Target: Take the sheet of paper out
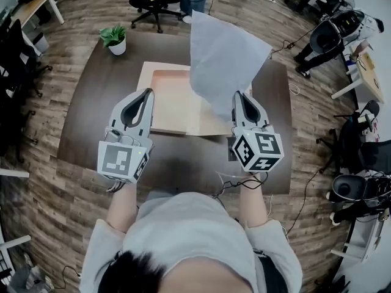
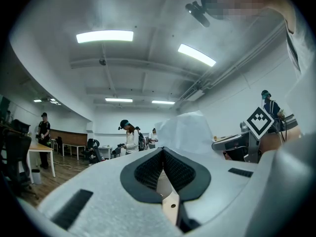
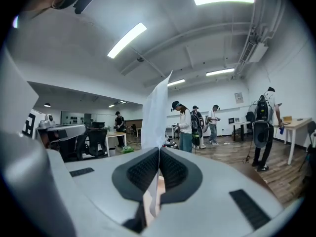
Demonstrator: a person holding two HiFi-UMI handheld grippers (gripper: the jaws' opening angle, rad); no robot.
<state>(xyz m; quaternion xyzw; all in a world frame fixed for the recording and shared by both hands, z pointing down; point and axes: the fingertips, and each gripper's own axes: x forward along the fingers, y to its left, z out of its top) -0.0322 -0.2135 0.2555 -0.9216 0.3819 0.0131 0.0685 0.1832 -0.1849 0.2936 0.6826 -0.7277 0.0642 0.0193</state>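
A white sheet of paper (image 1: 223, 60) stands up in the air above a shallow tan box (image 1: 174, 102) on the dark table (image 1: 91, 102). My right gripper (image 1: 239, 96) is shut on the sheet's lower edge, just over the box's right side. In the right gripper view the paper (image 3: 155, 117) rises edge-on from between the closed pads of that gripper (image 3: 159, 149). My left gripper (image 1: 145, 93) hovers over the box's left edge, shut, with nothing seen between its jaws. In the left gripper view, that gripper (image 2: 163, 149) points level, with the lifted paper (image 2: 185, 130) ahead to its right.
A small potted plant (image 1: 114, 38) stands at the table's far left corner. Office chairs (image 1: 153, 2) and people stand beyond the table's far edge. More chairs and gear (image 1: 333, 38) crowd the right side, and desks line the left.
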